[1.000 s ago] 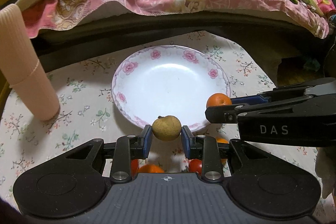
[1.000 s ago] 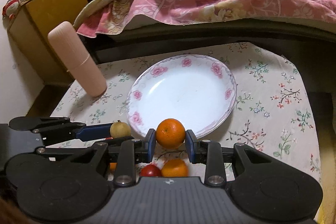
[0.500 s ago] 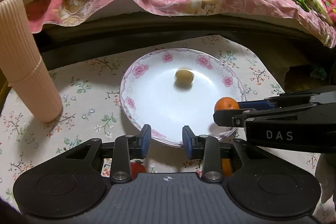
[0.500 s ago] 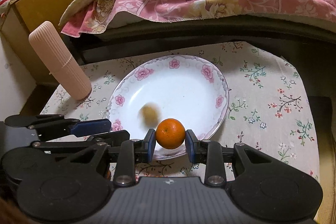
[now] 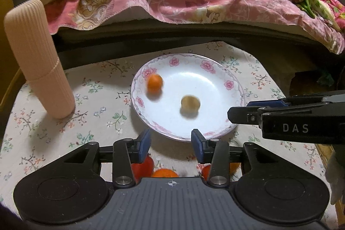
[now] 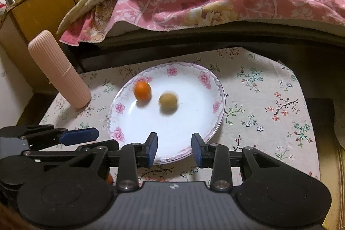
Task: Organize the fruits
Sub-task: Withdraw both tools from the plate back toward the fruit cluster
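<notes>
Left gripper point(image 5: 170, 142) hovering at plate's near rim, jaws standing wide apart, gripping nothing; right gripper point(image 6: 174, 147) likewise gaping, holding nothing. Red and orange fruits point(image 5: 165, 172) lying under left gripper. Orange point(image 6: 142, 90) and yellow-brown fruit point(image 6: 168, 101) sitting blurred inside plate point(image 6: 216, 107), slightly apart

Matte black plastic left gripper point(image 5: 170, 141) shows 2 blue-padded fingers point(image 5: 145, 144), 2 silver screws and a ribbed grey deck with a small crosshair mark. The matching black right gripper point(image 6: 174, 147) carries white "DAS" lettering on its side.
</notes>
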Motion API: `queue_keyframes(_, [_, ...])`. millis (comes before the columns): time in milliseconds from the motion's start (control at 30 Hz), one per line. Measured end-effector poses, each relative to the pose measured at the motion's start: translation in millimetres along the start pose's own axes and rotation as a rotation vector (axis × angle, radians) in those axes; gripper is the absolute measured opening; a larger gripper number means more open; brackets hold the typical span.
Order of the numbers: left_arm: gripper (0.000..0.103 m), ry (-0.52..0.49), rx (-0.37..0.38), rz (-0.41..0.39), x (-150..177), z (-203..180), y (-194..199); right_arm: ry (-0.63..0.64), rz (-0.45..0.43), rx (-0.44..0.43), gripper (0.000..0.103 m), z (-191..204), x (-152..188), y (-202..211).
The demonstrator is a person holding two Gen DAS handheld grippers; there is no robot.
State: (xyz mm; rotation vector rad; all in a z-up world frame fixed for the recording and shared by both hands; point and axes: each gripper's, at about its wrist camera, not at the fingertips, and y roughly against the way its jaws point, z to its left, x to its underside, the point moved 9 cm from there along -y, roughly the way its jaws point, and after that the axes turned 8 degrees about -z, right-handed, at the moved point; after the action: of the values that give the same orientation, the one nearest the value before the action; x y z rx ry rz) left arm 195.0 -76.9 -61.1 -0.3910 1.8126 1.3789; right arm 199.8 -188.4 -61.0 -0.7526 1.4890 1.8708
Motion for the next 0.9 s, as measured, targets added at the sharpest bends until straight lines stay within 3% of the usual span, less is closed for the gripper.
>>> queue_keyframes(433, [0.055,0.006,0.027,-0.023,16,-17,49,-0.012,-0.010,-0.032,0.037,19,22,48])
queue_keyframes(667, [0.056,0.021,0.034,0.028,48,-16,64,-0.027,0.011,-0.030,0.037,23,52,68])
queue_keyframes(900, [0.057,-0.005,0.046,0.087,80,-17,70,0.041,0.062,-0.032,0.037,33,87,74])
